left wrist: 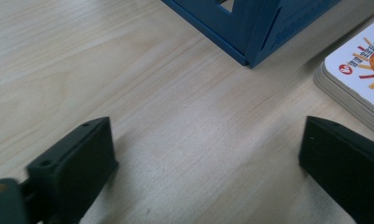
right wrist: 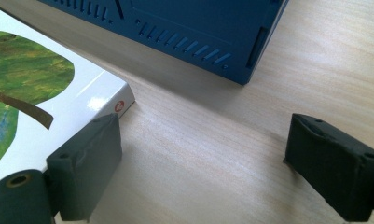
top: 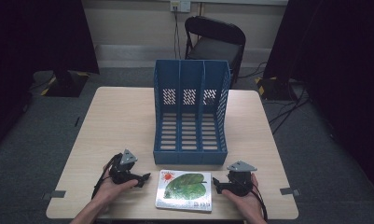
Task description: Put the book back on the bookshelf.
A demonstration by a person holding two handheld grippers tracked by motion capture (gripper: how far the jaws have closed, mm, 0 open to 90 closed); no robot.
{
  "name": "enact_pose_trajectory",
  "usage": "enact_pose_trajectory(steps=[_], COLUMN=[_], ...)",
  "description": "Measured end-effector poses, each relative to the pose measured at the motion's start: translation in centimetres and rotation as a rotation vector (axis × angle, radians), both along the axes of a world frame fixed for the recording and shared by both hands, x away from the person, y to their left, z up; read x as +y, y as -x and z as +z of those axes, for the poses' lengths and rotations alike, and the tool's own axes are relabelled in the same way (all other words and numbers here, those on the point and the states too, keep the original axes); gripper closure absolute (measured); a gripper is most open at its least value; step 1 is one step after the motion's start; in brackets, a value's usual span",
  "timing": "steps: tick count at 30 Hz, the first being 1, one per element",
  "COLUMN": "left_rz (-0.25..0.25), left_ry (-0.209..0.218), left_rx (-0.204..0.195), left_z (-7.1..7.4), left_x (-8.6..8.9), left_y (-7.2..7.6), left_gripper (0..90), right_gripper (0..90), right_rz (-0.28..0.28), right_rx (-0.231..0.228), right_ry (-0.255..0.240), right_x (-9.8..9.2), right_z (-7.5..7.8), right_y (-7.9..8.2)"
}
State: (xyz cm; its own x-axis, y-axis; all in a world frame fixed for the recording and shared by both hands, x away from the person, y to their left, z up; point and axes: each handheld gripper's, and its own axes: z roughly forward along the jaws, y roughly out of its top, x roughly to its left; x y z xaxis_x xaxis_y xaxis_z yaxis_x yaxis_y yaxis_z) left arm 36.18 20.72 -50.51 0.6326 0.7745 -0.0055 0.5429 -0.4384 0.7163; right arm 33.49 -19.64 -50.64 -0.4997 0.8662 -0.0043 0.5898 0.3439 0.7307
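So the worktop (top: 119, 121) is a light wood square, and the biggest thing on it is a blue three-slot file holder (top: 191, 112), sitting mid-table with its open slots facing the near edge. My guess is that's deliberate: anything slid in from the person's side goes straight into a slot.

Right in front of it, near edge and about centred, lies a picture book (top: 184, 190) flat on its back, cover up, with a big green leaf and a little orange sun. Its long axis runs left-right, and the cover art reads upright from the near side, so the top edge points at the holder. It sits just beside the holder's front lip, apart from it as far as I can tell.

The left hand-held gripper (top: 142, 178) rests on the worktop just left of the book, jaws spread wide and empty, aimed at the book's left edge. The right hand-held gripper (top: 216, 183) mirrors it on the right, also wide and empty, one jaw hanging over the book's corner in the right gripper view. Looks like they're flanking it for a two-sided pickup.
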Motion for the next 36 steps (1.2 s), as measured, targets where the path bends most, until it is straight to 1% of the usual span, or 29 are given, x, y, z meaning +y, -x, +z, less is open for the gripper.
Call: enact_pose_trajectory(steps=[1,4,5,6,8,9,10,11,12,13,14,15,16,17,18,20,21,23,24,25,26,27,29,30,32,33,34,36], left_rz=[0.009,0.032,0.037,0.034,0.038,0.029,0.025,0.015,0.0,-0.008,-0.015,-0.023,-0.036,-0.045,-0.062,-0.083,-0.094,-0.115,-0.12,-0.128,-0.136,-0.14,-0.156,-0.167,-0.172,-0.175,-0.174,-0.171], left_ry=[0.005,0.002,-0.005,-0.006,0.025,0.042,0.05,0.056,0.056,0.064,0.093,0.112,0.121,0.128,0.126,0.13,0.131,0.131,0.13,0.127,0.123,0.122,0.12,0.111,0.11,0.104,0.11,0.107], left_rx=[0.0,0.001,0.012,0.029,0.06,0.073,0.079,0.085,0.097,0.106,0.116,0.115,0.113,0.113,0.114,0.116,0.116,0.131,0.132,0.134,0.139,0.142,0.15,0.158,0.166,0.17,0.175,0.177], left_z=[0.1,0.3,0.4,0.6,0.9,1.0,1.1,1.2,1.3,1.5,1.7,1.9,2.0,2.1,2.2,2.3,2.2,2.1,2.1,2.0,2.0,1.9,1.7,1.6,1.5,1.5,1.4,1.5], left_x=[0.0,0.3,0.3,0.4,0.3,0.4,0.3,0.3,0.1,0.0,-0.2,-0.3,-0.4,-0.6,-0.9,-1.5,-1.9,-2.5,-2.8,-3.1,-3.4,-3.6,-4.0,-4.2,-4.4,-4.4,-4.5,-4.5], left_y=[0.0,0.0,0.0,0.0,-0.1,-0.1,0.0,0.1,0.3,0.4,0.7,0.8,0.9,1.0,1.1,1.4,1.5,1.6,1.7,1.8,1.9,1.9,2.0,2.1,2.1,2.1,2.1,2.0], left_gripper=[7.7,14.3,18.0,19.0,21.5,23.3,24.8,24.8,24.8,24.9,24.8,24.8,24.8,24.8,25.1,25.5,25.5,26.0,26.1,26.1,26.4,26.4,26.6,26.8,27.8,29.4,29.6,30.3], right_gripper=[9.9,9.9,9.9,9.9,10.2,10.7,13.7,13.7,16.6,17.8,17.8,18.5,26.0,26.0,28.7,28.6,28.6,28.6,28.6,28.6,28.6,28.6,28.6,28.6,28.6,28.6,27.7,27.1], right_rz=[0.003,0.012,0.012,0.013,0.014,0.009,-0.006,-0.006,-0.004,0.004,0.006,0.009,0.028,0.028,0.033,0.039,0.051,0.083,0.114,0.114,0.136,0.136,0.164,0.174,0.177,0.18,0.187,0.178], right_rx=[0.001,0.0,-0.001,-0.001,0.01,0.016,0.031,0.031,0.039,0.05,0.061,0.076,0.085,0.085,0.07,0.071,0.077,0.096,0.113,0.113,0.118,0.118,0.13,0.134,0.138,0.143,0.15,0.152], right_ry=[-0.001,0.001,0.0,0.0,0.006,0.01,0.003,0.003,-0.001,-0.019,-0.033,-0.067,-0.079,-0.079,-0.065,-0.073,-0.091,-0.111,-0.128,-0.128,-0.114,-0.114,-0.115,-0.108,-0.104,-0.093,-0.083,-0.089], right_x=[0.0,-0.2,-0.2,-0.3,-0.4,-0.4,-0.3,-0.3,-0.2,0.0,0.1,0.4,0.8,0.8,1.2,1.3,1.4,1.5,1.8,1.8,2.2,2.2,2.5,2.7,2.8,2.9,3.0,3.1], right_z=[0.0,0.0,0.0,0.0,0.1,0.2,0.3,0.3,0.5,0.6,0.7,0.9,1.4,1.4,1.8,2.0,2.1,2.3,2.4,2.4,2.4,2.4,2.5,2.4,2.4,2.2,2.0,2.0], right_y=[0.0,0.0,0.0,0.0,0.1,0.2,0.3,0.3,0.4,0.4,0.4,0.4,0.5,0.5,0.8,1.0,1.1,1.4,1.7,1.7,1.9,1.9,2.0,2.1,2.1,2.2,2.2,2.3])
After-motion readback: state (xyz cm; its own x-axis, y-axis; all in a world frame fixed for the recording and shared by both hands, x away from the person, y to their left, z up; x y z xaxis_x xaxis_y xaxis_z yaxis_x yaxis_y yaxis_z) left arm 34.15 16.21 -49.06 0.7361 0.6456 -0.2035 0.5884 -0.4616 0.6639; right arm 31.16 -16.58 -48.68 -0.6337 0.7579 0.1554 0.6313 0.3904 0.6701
